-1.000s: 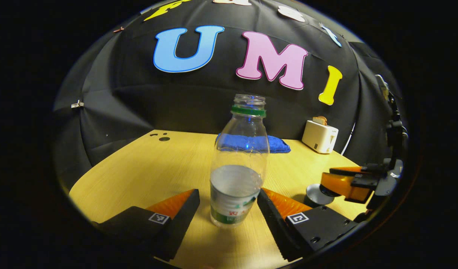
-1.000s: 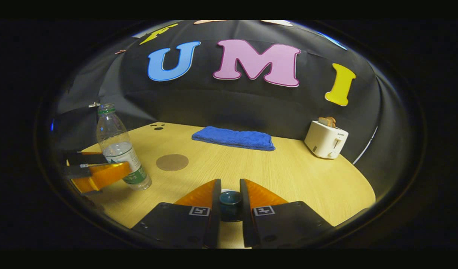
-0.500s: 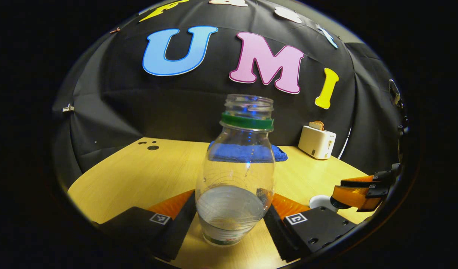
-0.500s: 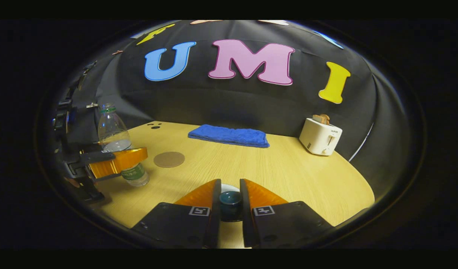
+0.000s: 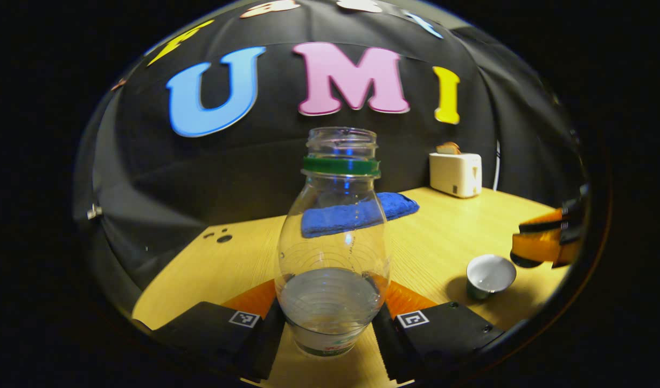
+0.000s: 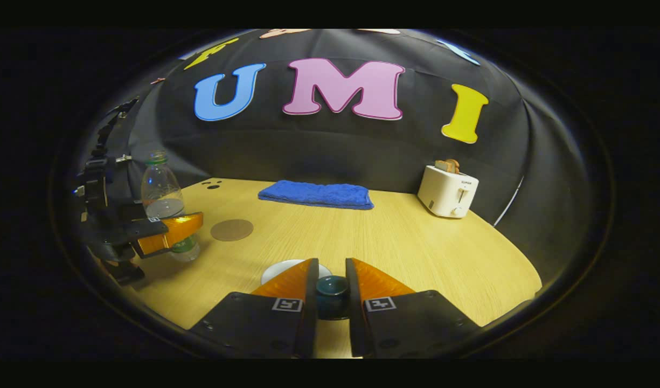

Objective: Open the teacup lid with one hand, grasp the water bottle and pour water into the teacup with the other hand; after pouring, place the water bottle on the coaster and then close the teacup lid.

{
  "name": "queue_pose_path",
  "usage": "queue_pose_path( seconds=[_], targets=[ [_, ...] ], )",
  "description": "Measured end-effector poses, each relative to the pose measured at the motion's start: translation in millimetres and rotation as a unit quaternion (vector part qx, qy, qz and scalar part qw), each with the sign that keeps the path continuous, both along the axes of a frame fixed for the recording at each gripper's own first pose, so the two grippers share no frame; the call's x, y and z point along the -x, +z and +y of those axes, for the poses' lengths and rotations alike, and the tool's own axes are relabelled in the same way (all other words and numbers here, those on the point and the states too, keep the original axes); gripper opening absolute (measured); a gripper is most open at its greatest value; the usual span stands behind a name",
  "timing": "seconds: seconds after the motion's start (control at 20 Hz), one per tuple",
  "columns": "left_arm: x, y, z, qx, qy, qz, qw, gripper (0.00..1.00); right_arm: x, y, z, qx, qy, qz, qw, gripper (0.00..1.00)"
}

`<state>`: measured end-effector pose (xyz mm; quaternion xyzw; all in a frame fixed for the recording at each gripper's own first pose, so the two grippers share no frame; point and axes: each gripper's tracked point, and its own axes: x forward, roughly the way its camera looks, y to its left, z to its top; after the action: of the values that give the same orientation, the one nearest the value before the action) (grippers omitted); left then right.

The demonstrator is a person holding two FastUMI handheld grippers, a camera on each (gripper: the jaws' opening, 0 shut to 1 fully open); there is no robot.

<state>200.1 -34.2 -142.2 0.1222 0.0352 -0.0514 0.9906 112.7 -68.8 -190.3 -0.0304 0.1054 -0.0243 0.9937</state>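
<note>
A clear water bottle (image 5: 332, 258) with a green neck ring, no cap and some water in it stands between the fingers of my left gripper (image 5: 330, 319), which is shut on its lower body. The teacup (image 5: 488, 276) sits open on the table to the right, its pale inside showing. My right gripper (image 6: 332, 281) is shut on the dark knob of the teacup lid (image 6: 332, 289) and holds it above the cup's white rim (image 6: 278, 269). In the right gripper view the bottle (image 6: 161, 195) and left gripper (image 6: 165, 233) are at far left, with the round brown coaster (image 6: 231, 230) beside them.
A folded blue towel (image 6: 314, 194) lies at the back of the wooden table (image 6: 416, 253). A white toaster (image 6: 447, 191) with bread stands at the back right. The black cloth wall closes off the table's far side.
My left gripper slid forward and shut on the bottle, then turned to the right. My right gripper lifted the lid off the teacup, leaving the cup uncovered.
</note>
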Motion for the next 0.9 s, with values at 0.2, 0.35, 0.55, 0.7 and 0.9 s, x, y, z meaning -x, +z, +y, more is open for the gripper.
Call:
queue_pose_path(
  seconds=[0.2, 0.35, 0.55, 0.7, 0.9],
  targets=[
    [-3.6, 12.8, -7.9, -0.122, -0.008, -0.020, 0.992, 0.77, 5.3, 1.5, -20.7, -0.002, -0.013, -0.006, 1.000, 0.28],
    [-9.5, 19.6, -22.0, -0.231, -0.031, -0.043, 0.971, 0.77, 9.2, -0.2, -39.1, -0.010, -0.027, -0.008, 1.000, 0.28],
    [-20.3, 4.2, -39.7, -0.335, -0.072, -0.053, 0.938, 0.77, 16.5, -0.6, -57.4, -0.017, -0.040, -0.007, 0.999, 0.28],
    [-26.7, -3.2, -56.3, -0.407, -0.093, -0.064, 0.906, 0.77, 21.8, -3.1, -71.7, -0.015, -0.045, -0.004, 0.999, 0.27],
    [-36.4, -24.0, -64.7, -0.455, -0.110, -0.050, 0.882, 0.77, 26.9, -11.0, -84.6, -0.020, -0.054, 0.002, 0.998, 0.33]
  ],
)
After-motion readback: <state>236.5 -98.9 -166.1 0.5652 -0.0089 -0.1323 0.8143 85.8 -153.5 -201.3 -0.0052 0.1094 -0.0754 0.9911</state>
